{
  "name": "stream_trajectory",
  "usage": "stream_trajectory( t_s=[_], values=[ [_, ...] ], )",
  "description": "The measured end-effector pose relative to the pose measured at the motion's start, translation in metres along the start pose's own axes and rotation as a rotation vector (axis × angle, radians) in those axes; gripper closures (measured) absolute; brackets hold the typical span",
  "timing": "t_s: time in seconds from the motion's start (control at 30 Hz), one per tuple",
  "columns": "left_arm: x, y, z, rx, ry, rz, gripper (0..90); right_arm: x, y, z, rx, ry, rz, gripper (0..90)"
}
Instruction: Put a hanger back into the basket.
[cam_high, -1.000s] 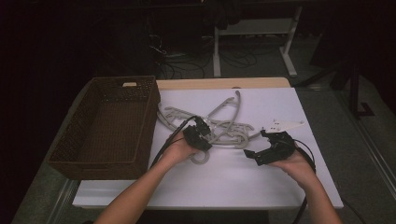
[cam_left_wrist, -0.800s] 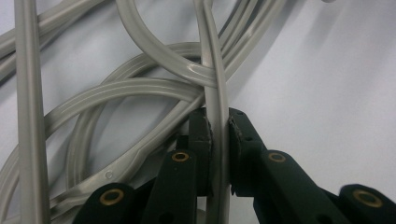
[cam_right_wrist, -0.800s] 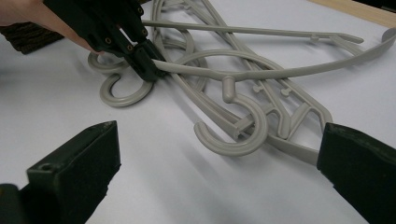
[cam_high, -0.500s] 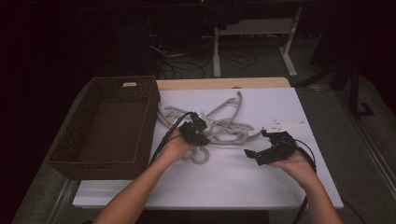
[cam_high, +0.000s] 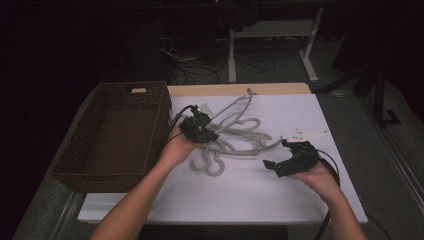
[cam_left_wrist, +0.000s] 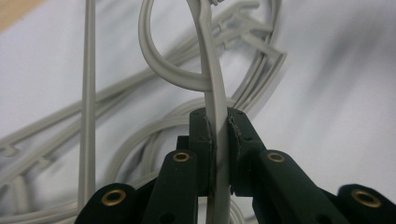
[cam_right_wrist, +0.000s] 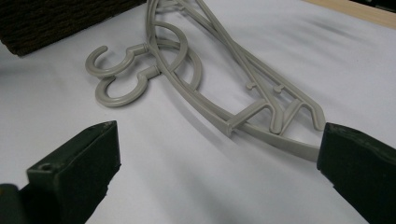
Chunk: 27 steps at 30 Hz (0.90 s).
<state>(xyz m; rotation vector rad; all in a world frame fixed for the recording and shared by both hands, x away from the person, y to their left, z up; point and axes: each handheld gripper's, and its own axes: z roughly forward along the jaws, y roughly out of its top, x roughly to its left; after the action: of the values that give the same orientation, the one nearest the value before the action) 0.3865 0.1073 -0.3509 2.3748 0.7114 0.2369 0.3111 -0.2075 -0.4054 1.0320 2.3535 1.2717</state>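
Note:
Several grey plastic hangers (cam_high: 240, 132) lie tangled in the middle of the white table top (cam_high: 240, 200). My left gripper (cam_high: 209, 136) is over the left side of the pile, shut on the thin bar of one hanger (cam_left_wrist: 212, 70), which stands between the jaws of the left gripper (cam_left_wrist: 218, 126). My right gripper (cam_high: 276, 153) hovers at the pile's right end, open. In the right gripper view the right gripper (cam_right_wrist: 219, 154) has its jaws spread wide around the near end of a hanger (cam_right_wrist: 261, 116), and two hooks (cam_right_wrist: 116, 70) lie farther off.
A dark brown wicker basket (cam_high: 161, 120) stands at the left edge of the table, beside my left hand. A small white plastic piece (cam_high: 305, 134) lies just beyond the right gripper. Desk legs and cables sit on the dark floor behind.
My left gripper has moved away from me and a little toward the basket with the hanger in it. The right gripper has hardly moved.

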Motion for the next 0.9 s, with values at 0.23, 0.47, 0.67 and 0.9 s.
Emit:
stream_trajectory(
  t_s=[0.23, 0.47, 0.67, 0.9],
  values=[
    [0.007, 0.006, -0.035, -0.04, 0.008, -0.004, 82.3, 0.0, -0.003, 0.002, 0.01, 0.0, 0.007, 0.0],
    [0.021, 0.002, -0.076, -0.065, 0.013, -0.018, 82.3, 0.003, -0.004, 0.004, 0.004, 0.011, 0.017, 0.0],
    [0.037, -0.009, -0.109, -0.1, 0.034, -0.044, 82.3, 0.005, -0.004, 0.003, -0.012, 0.013, 0.029, 0.0],
    [0.056, -0.032, -0.147, -0.14, 0.051, -0.085, 82.4, 0.005, -0.013, 0.0, -0.006, 0.008, 0.042, 0.0]
  ],
)
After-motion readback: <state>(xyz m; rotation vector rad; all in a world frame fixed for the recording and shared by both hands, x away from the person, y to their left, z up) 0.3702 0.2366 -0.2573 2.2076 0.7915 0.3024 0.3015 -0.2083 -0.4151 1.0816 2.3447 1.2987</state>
